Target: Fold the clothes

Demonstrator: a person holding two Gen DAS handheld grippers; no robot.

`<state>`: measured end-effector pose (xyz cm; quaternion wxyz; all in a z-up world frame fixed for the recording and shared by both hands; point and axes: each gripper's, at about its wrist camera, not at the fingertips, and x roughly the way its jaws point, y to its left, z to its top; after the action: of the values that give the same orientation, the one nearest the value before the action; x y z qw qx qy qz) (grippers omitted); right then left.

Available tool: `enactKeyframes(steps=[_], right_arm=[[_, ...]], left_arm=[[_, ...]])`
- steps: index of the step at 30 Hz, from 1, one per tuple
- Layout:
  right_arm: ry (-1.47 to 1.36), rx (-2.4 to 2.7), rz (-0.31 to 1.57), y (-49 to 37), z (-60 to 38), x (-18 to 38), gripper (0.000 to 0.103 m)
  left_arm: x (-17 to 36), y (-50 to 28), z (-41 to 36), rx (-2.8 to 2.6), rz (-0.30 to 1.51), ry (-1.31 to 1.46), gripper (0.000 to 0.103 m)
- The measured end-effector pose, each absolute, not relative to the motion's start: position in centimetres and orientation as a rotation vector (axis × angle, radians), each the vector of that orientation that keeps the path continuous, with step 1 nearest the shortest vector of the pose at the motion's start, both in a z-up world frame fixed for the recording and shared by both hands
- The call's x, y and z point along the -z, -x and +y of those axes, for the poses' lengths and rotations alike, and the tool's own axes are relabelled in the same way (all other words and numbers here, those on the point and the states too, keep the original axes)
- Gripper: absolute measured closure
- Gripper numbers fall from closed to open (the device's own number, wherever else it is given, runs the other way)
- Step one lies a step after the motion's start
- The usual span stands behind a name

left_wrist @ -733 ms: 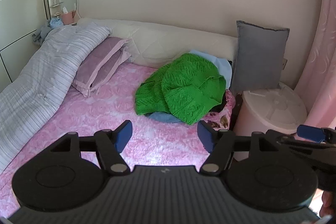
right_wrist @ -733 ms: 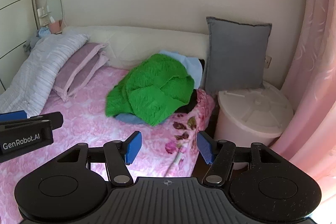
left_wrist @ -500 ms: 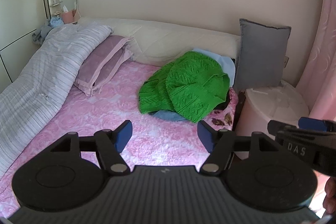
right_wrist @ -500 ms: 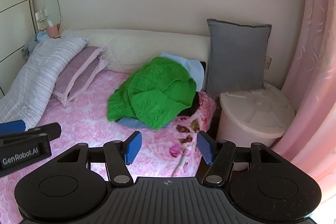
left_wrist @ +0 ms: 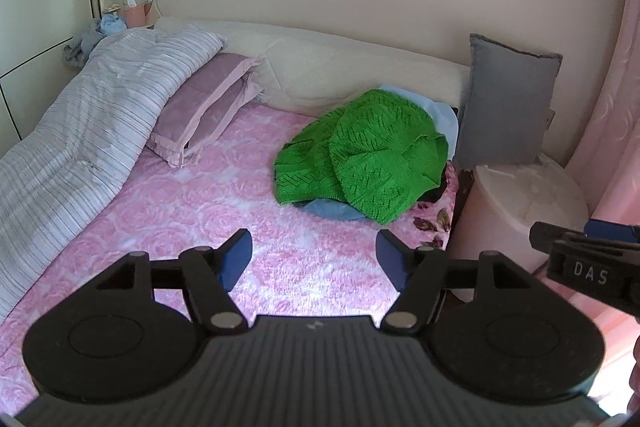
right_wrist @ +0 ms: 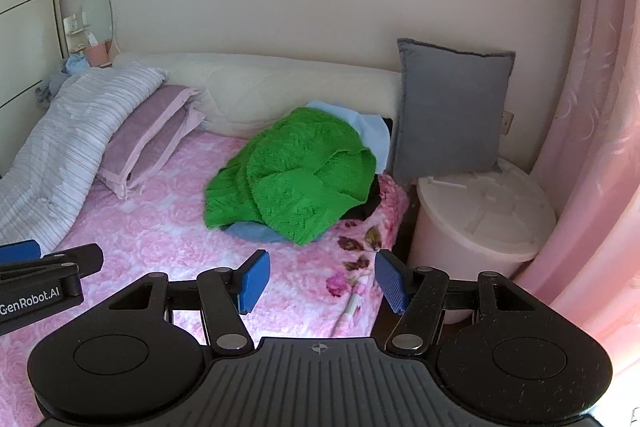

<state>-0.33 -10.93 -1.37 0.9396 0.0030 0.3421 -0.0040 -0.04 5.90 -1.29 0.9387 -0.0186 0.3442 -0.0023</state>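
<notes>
No folding is showing yet. The green knitted sweater (left_wrist: 372, 155) is lying in a messy heap on the pink bed (left_wrist: 208, 211), near the headboard, on top of some blue clothes (left_wrist: 332, 209). The left gripper (left_wrist: 314, 255) and the right gripper (right_wrist: 320, 277) are both hanging over the bed with jaws wide apart, holding nothing. All the folding is waiting. A purple pillow (left_wrist: 200, 111), a striped quilt (left_wrist: 80, 131), a gray cushion (left_wrist: 508, 103) and a pink bin (left_wrist: 524, 195) are sitting nearby, but nothing is blocking the way.
</notes>
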Motion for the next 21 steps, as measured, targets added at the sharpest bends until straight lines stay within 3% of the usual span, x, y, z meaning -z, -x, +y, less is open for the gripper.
enactKeyframes(steps=[21], right_arm=[[-0.020,0.073,0.687,2.9,-10.5,1.3,0.041]], left_arm=[[1.7,1.5,6.5,0.080,0.697,0.025,0.038]])
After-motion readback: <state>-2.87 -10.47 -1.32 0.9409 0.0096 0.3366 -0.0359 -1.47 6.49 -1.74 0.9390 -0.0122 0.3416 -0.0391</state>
